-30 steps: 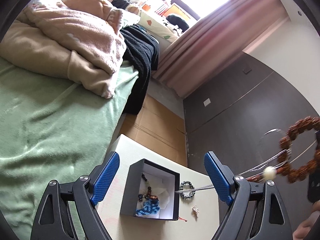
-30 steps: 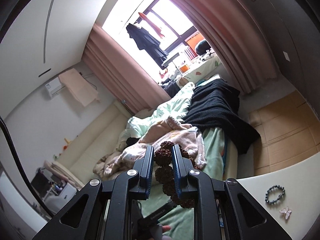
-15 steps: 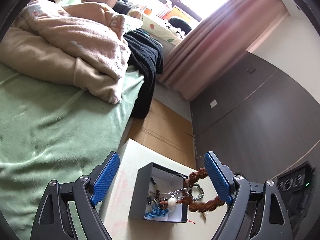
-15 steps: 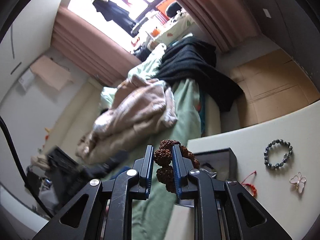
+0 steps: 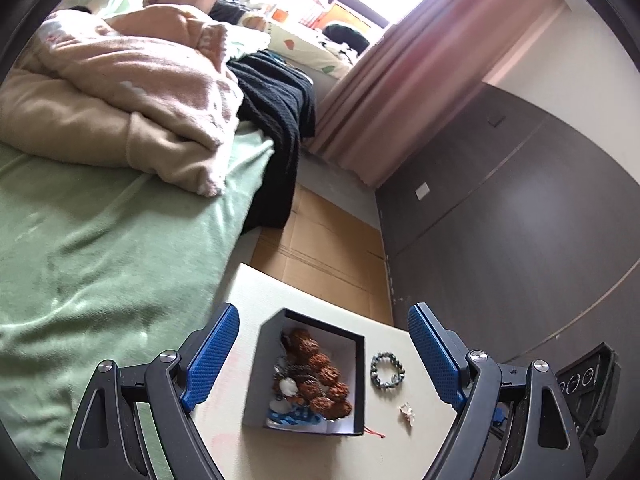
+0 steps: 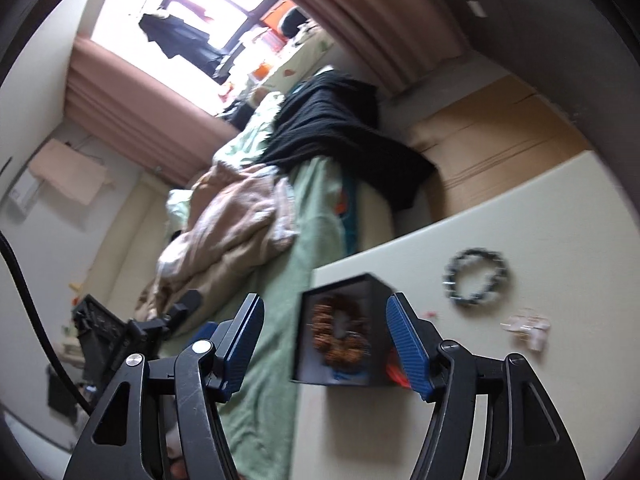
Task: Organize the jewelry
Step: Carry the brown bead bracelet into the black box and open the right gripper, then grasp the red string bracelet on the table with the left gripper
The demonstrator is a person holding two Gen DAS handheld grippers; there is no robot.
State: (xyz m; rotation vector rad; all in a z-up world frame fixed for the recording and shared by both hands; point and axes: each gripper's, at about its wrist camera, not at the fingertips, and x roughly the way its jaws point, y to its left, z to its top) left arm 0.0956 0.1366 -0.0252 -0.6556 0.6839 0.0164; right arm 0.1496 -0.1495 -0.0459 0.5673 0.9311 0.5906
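A dark open box point(image 5: 256, 380) point(image 6: 376, 292) stands on the cream table point(image 5: 312, 456) point(image 6: 560, 248). Inside it lies a brown bead bracelet point(image 5: 320, 364) point(image 6: 338, 336) on top of blue and white jewelry point(image 5: 294, 414). A dark bead bracelet point(image 5: 387, 368) point(image 6: 476, 280) and a small pale butterfly piece point(image 5: 407, 411) point(image 6: 528, 328) lie on the table right of the box. My left gripper point(image 5: 322, 360) is open and empty above the box. My right gripper point(image 6: 325, 340) is open and empty, held around the box in view.
A bed with a green sheet point(image 5: 100, 260), a pink-beige blanket point(image 5: 120, 92) and a black garment point(image 5: 276, 128) lies beyond the table. Cardboard point(image 5: 328, 248) covers the floor beside a dark wardrobe point(image 5: 520, 220). A red string point(image 5: 376, 434) pokes out by the box.
My right gripper opened and the brown bead bracelet dropped into the box. Both grippers tilted down toward the table.
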